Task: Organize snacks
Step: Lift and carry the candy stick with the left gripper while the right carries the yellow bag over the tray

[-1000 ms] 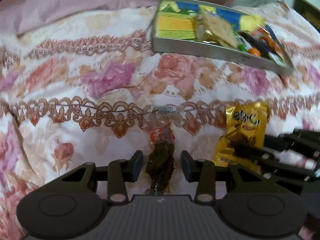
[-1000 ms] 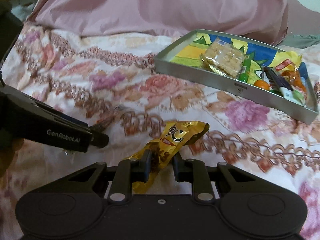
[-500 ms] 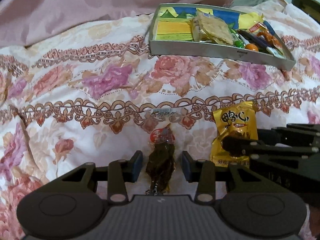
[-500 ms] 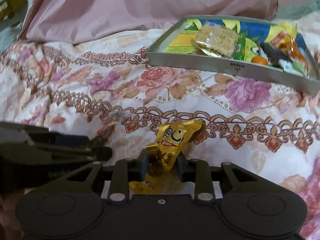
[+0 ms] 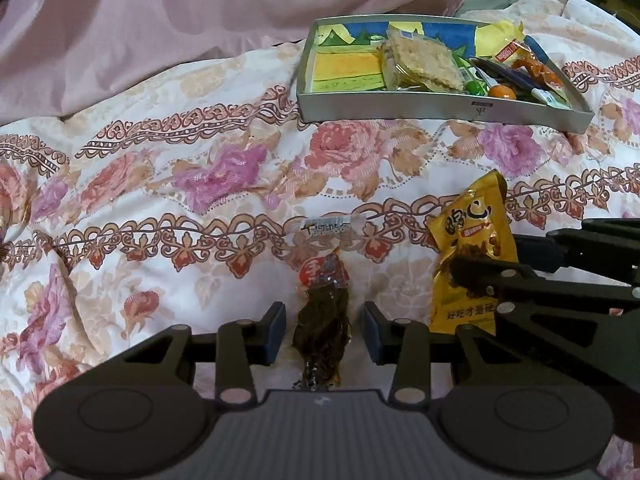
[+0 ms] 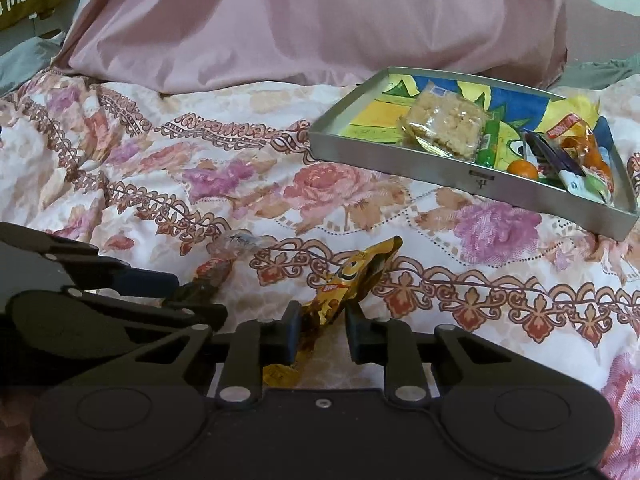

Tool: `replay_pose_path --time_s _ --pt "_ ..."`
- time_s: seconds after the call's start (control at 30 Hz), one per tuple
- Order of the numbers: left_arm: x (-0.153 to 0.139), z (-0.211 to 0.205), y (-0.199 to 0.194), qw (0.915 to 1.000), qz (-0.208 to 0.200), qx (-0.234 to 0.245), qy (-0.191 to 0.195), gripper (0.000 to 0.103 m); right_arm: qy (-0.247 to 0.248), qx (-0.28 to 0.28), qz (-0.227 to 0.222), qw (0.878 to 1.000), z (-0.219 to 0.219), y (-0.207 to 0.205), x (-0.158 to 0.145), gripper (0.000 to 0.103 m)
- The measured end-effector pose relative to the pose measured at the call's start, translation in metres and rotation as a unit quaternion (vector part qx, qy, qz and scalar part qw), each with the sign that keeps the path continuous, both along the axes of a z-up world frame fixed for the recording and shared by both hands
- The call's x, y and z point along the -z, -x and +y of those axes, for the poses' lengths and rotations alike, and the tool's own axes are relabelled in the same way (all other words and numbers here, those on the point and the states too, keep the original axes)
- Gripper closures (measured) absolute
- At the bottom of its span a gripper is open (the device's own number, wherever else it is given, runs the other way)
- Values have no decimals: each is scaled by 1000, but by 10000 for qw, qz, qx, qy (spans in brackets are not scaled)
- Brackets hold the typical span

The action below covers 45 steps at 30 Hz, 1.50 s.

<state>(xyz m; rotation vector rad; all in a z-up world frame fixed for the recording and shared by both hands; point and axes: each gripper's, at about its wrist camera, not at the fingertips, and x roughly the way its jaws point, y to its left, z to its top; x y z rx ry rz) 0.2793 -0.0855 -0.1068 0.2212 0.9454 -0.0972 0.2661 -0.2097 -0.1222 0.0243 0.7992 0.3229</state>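
Observation:
A dark brown snack in a clear wrapper with a red label (image 5: 323, 280) lies on the floral bedspread. My left gripper (image 5: 322, 320) is open around it, with a small gap showing at each pad. Just to the right, a yellow snack packet (image 5: 470, 236) stands tipped up. My right gripper (image 6: 320, 328) is closing on its lower half, and the pads pinch the foil (image 6: 352, 276). The left gripper's fingers (image 6: 200, 314) show at the left of the right wrist view. A metal tray (image 5: 440, 106) lies further back on the right.
The tray (image 6: 400, 164) holds a rice cracker pack (image 6: 444, 128), a small orange (image 6: 522, 170) and several other wrapped snacks, mostly on its right side. A pink pillow (image 6: 320, 20) lies behind it. The two grippers are close side by side.
The yellow packet has turned from lying flat to tipped up on edge between the right pads. The left view has shifted slightly, and the dark snack stays between the open left fingers.

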Motion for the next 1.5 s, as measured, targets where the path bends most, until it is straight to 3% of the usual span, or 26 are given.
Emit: replay_pose_path --time_s 0.6,1.0,1.5 --pt "-8 4 -2 9990 -336 -121 280 59 -451 371 -171 9981 -22 -2 -11 79" --pt "-26 -3 -27 9957 -690 -297 547 59 -621 665 -804 9926 -34 -4 -26 79" --pt "-60 -22 -95 9863 -1284 -526 892 59 -1028 1274 -1746 9709 -77 -41 -39 79"
